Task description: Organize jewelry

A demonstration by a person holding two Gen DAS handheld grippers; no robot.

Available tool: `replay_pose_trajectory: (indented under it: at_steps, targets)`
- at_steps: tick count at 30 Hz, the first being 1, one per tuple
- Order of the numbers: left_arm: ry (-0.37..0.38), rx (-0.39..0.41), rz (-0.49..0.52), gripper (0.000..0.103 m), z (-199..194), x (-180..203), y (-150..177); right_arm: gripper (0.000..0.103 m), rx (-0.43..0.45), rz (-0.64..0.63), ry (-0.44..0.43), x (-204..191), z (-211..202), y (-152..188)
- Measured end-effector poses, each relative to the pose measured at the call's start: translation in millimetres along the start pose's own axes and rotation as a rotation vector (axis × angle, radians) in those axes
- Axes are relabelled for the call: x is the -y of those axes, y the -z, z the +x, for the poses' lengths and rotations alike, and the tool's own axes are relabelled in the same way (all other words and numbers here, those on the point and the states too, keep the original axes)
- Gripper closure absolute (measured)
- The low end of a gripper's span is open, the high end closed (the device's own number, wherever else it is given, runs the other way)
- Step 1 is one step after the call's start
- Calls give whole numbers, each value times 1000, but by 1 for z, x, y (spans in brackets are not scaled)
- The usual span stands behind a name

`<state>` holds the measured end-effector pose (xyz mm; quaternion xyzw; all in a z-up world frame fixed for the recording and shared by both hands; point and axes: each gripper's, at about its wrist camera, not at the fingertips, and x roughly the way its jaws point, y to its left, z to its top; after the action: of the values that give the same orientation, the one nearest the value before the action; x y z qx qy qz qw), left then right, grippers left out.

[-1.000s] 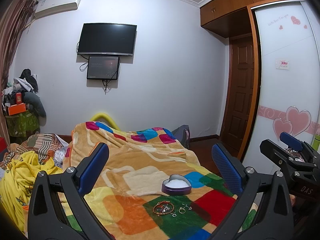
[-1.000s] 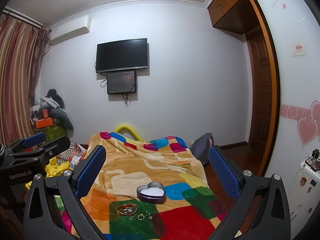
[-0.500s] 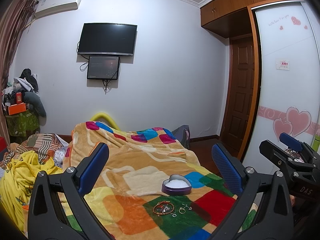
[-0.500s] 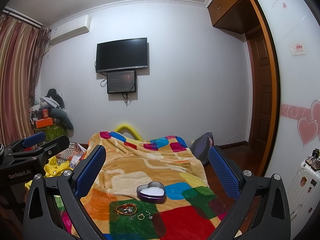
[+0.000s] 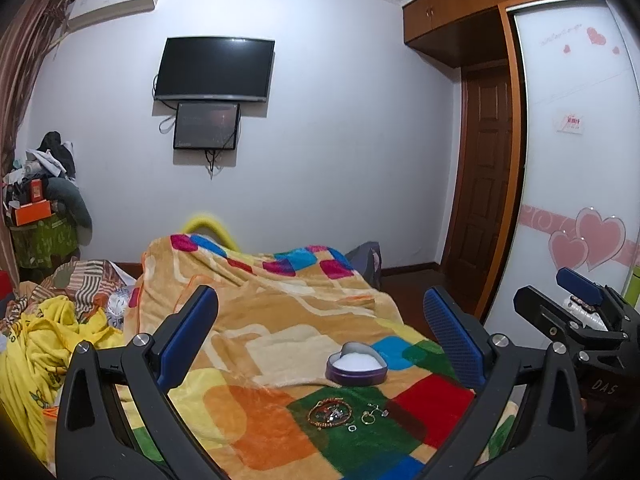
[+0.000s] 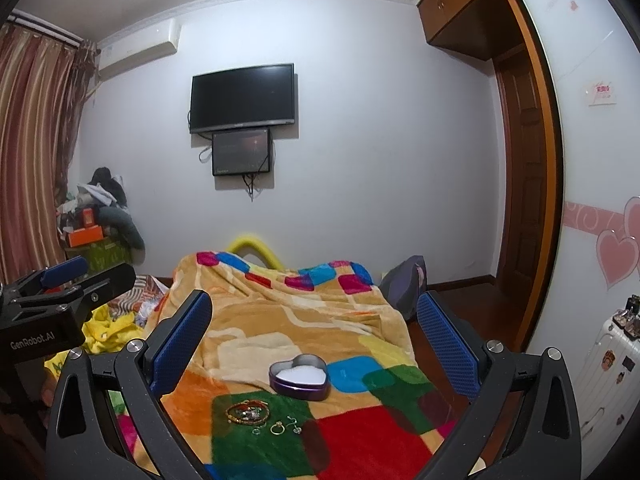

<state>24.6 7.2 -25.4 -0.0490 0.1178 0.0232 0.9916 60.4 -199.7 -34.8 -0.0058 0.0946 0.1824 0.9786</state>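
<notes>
Jewelry lies on the patchwork blanket (image 5: 280,320): a beaded bracelet (image 5: 330,413) and small rings (image 5: 370,417) on a green patch, just before the open heart-shaped tin (image 5: 357,369). I hold left gripper (image 5: 320,340) and right gripper (image 6: 314,338) wide apart, empty, above

Bed covered by patchwork blanket (image 5: 280,320). Heart-shaped tin (image 5: 356,369) rests on it, open top up. Near tin, on green patch: beaded bracelet (image 5: 329,413), ring (image 5: 367,418), small earrings (image 5: 380,409).
</notes>
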Motion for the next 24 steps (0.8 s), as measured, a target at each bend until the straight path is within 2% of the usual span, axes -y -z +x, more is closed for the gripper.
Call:
replay_pose_trajectory:
  at_steps: [8, 11, 16, 24]
  targets:
    - [-15, -129, -28, 0, 44, -16, 19, 1, -109, -1, 0, 8, 36, 21]
    - [-38, -190, -27, 11, 64, -24, 29, 3, -149, -1, 1, 11, 48, 29]
    - [-68, -297, -9, 26, 95, -33, 52, 25, -257, -17, -24, 13, 70, 45]
    - [-20, -507, 13, 51, 139, -39, 98, 52, -419, -45, -95, 13, 100, 75]
